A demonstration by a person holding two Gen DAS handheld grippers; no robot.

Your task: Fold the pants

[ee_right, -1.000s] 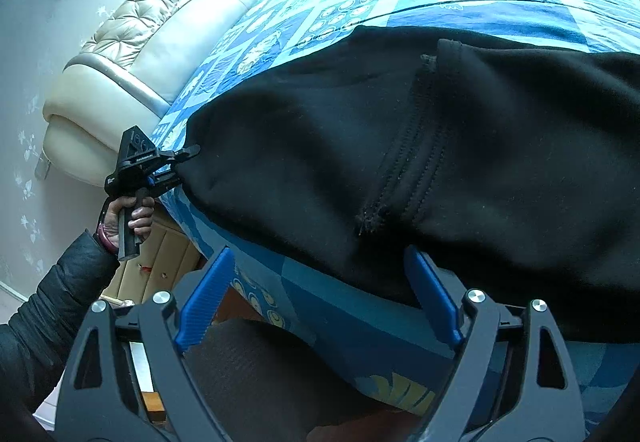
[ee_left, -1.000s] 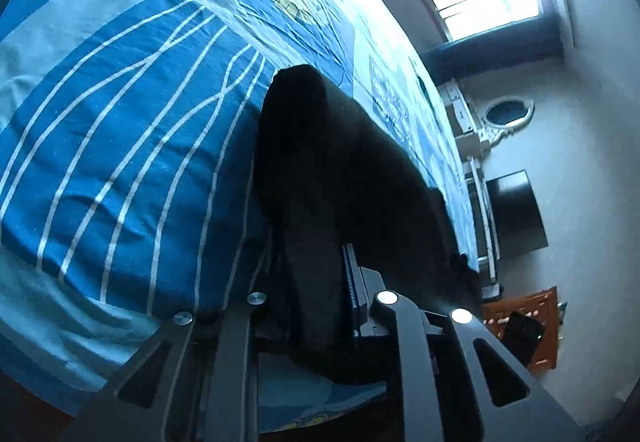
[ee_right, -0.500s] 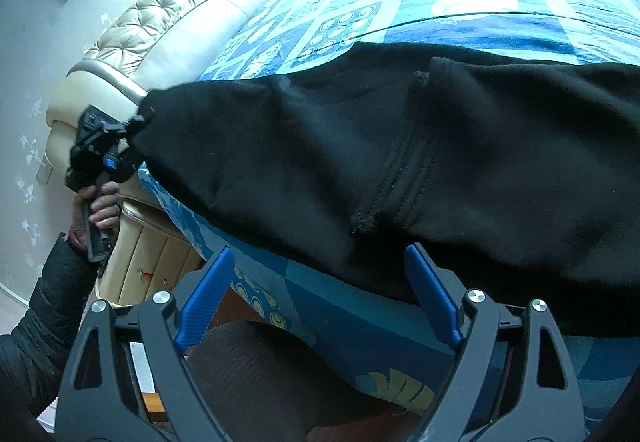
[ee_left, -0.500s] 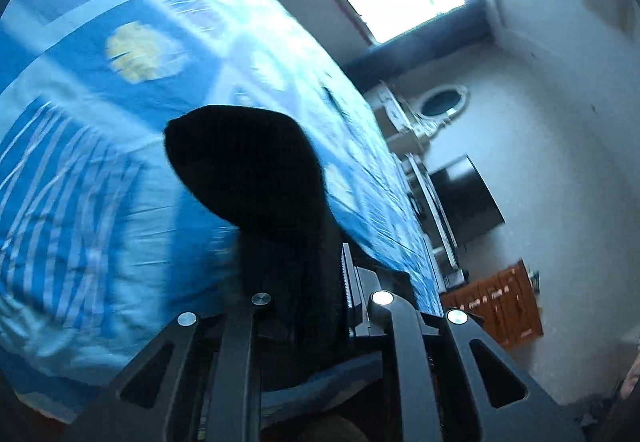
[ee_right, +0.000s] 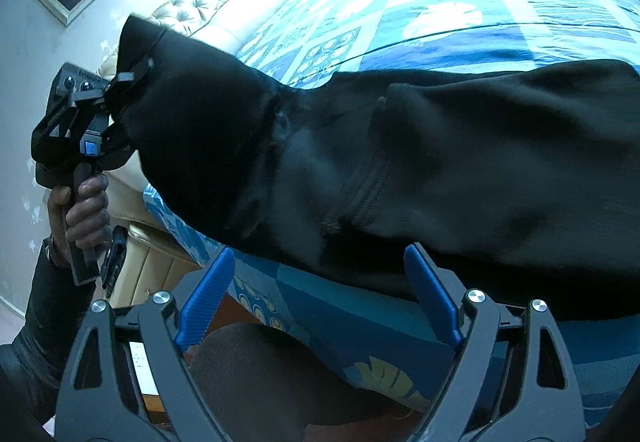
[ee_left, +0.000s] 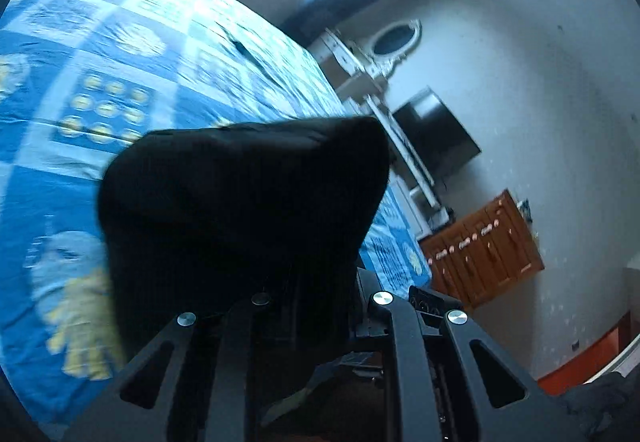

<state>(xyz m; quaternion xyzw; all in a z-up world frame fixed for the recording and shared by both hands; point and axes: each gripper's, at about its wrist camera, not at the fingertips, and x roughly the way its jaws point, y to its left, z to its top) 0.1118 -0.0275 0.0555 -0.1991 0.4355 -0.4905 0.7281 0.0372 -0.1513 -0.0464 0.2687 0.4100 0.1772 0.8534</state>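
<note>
Black pants (ee_right: 460,177) lying on blue patterned bedspread (ee_right: 500,1), long axis running from right edge of right wrist frame toward upper left. Left end lifting off bed, pointing up-left, hanging from left gripper (ee_right: 120,89), which is pinching cloth tight. Hand (ee_right: 82,207) gripping its handle at left edge. Right gripper (ee_right: 316,294) staying at bottom centre, blue pads (ee_right: 206,302) spread wide, nothing between, near lower hem of pants. Cream tufted headboard (ee_right: 208,5) behind, in upper left.

In left wrist frame, pants (ee_left: 248,209) filling centre.
</note>
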